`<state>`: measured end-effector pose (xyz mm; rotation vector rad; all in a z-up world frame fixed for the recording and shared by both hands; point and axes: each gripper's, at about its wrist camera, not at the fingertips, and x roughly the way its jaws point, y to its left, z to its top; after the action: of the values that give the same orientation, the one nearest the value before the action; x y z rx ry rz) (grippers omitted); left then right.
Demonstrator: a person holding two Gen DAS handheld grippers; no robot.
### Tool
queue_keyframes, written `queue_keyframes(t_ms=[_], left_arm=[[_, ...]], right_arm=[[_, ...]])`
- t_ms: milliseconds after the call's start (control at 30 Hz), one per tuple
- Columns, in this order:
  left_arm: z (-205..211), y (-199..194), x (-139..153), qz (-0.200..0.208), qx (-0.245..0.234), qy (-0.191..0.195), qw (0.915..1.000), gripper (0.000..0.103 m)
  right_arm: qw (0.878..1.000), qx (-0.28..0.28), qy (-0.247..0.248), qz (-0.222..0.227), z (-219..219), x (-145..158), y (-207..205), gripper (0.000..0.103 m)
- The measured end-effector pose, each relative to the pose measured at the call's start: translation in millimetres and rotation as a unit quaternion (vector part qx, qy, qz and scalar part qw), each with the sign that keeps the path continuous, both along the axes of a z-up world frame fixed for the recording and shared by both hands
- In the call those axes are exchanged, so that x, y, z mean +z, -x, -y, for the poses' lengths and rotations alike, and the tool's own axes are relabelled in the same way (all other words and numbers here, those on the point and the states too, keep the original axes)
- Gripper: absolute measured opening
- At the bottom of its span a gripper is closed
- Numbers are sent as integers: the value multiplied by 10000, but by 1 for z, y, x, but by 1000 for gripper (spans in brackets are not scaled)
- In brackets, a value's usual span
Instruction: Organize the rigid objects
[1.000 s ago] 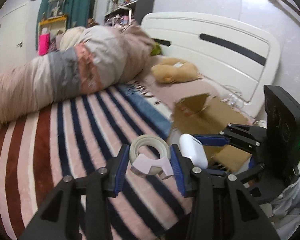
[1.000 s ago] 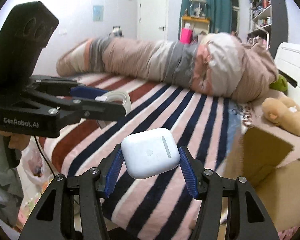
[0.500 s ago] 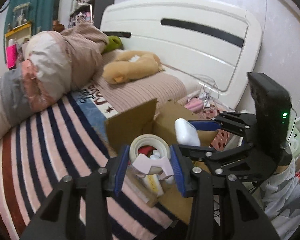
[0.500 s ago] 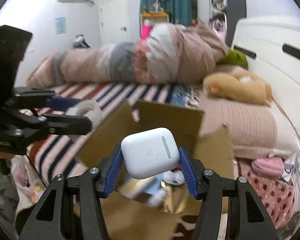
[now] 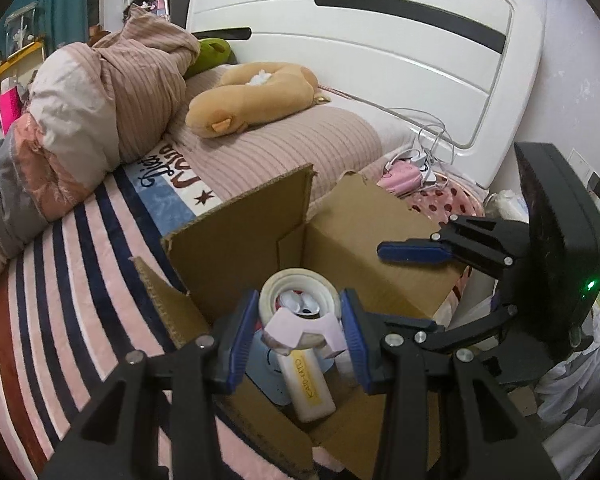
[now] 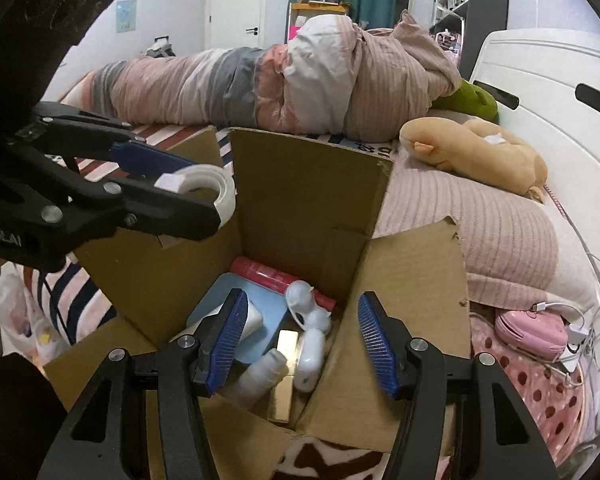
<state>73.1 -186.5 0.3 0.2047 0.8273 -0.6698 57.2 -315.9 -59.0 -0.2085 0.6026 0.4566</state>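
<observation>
An open cardboard box (image 5: 236, 240) (image 6: 308, 192) stands on the striped bed cover. My left gripper (image 5: 300, 336) is shut on a white roll of tape (image 5: 298, 292) and holds it over the box's opening. The right wrist view shows the same roll (image 6: 216, 184) at the left, above the box's left flap. My right gripper (image 6: 300, 344) hangs open over the box with nothing between its blue pads. Below it, inside the box, lies a white rounded case (image 6: 310, 360).
The box also holds a red cylinder (image 6: 276, 276), a light blue flat item (image 6: 264, 304), a white bottle (image 6: 260, 380) and a gold block (image 6: 284, 384). A rolled duvet (image 6: 260, 84), a tan plush toy (image 5: 252, 96) and a white headboard (image 5: 380, 60) lie beyond it. A pink pouch with cables (image 6: 528, 332) is at the right.
Both grippers have swung from over the striped cover to above the open box. The white earbud case that sat between the right gripper's pads is gone from them. The tape roll stays gripped.
</observation>
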Motion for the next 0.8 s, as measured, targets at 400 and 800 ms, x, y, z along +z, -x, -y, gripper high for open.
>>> queue_keyframes(t_ms=[400,800], left_arm=[[-1,5,5,302,44,-102,9995,68],[-70,48,44,1351,1526,401,9782,98]], right_arm=[[9998,55,-184,31,5,7,-1,54],[9947,524,-595,657,-9,42,24,67]])
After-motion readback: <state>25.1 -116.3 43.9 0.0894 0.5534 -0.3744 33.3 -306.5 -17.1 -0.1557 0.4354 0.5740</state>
